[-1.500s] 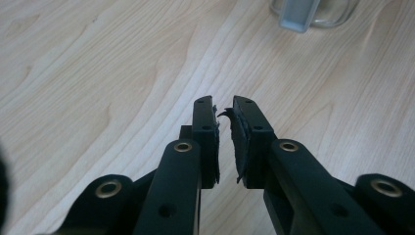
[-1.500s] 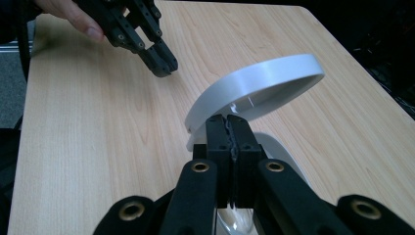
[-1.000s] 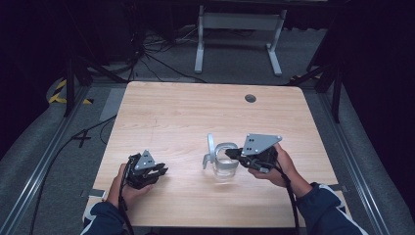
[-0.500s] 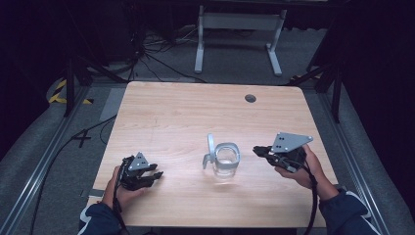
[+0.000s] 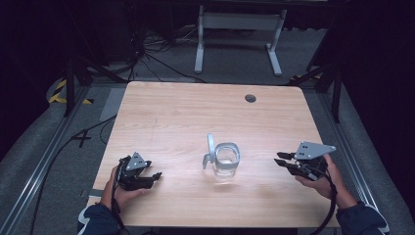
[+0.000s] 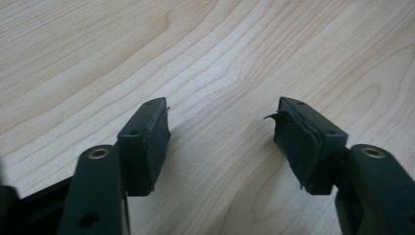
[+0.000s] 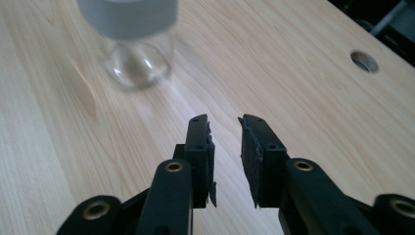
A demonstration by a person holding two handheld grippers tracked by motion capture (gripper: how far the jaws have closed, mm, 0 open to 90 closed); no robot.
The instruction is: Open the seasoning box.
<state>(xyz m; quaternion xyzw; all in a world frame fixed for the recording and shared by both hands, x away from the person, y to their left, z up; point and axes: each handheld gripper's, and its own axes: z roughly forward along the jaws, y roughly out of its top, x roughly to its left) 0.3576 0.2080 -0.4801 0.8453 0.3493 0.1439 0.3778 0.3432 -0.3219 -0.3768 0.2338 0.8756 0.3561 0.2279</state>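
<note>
We see the glass jar (image 5: pixel 226 160) upright mid-bench (image 5: pixel 186 112), no label readable. Right gripper (image 5: pixel 282 162), apart from the jar, has just been opening, empty. Left gripper (image 5: pixel 155 177) likewise, spread, empty.

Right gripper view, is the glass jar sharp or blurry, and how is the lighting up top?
Right gripper view: the glass jar is soft and smeared, the tongs crisp. High view: the table is evenly lit with mild sheen, surroundings dark; the jar casts little shadow.
</note>
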